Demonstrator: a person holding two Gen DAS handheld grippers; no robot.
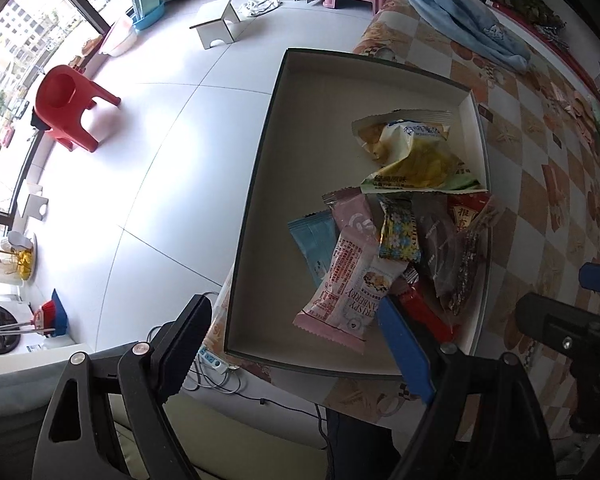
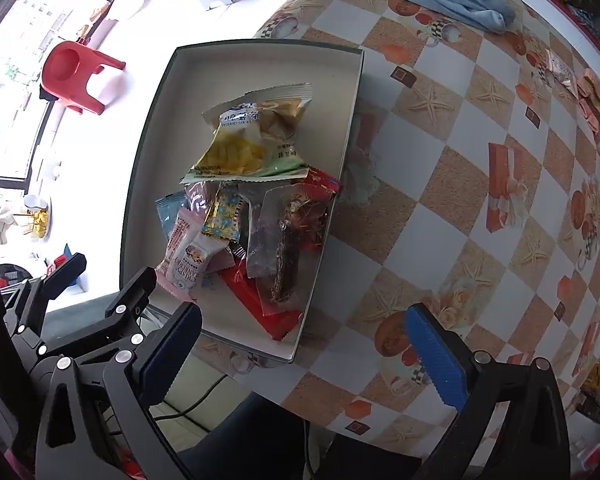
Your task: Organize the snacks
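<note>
Nearest the lens in the left wrist view, the left tongs are seen with their blue-padded fingers spread wide apart, nothing held between them; one finger reaches over the near edge of the box, just beside the pink cranberry packet. The right tongs are likewise parted and empty in the right wrist view, held above the near corner of the box and the checked surface.

The snacks are found heaped at the near right end of the shallow, white-lined box, which sits at the edge of the surface with part of it overhanging the floor. A yellow-and-green potato stick bag lies at the far end of the heap, partly over the others. Below it are gathered a pale blue packet, a small flowered yellow packet, a clear wrapper with a dark bar and a red packet at the bottom, all overlapping. The far half of the box is bare.

A blue cloth is bunched at the far end of the surface, and a red stool is tipped on the floor by the window.
</note>
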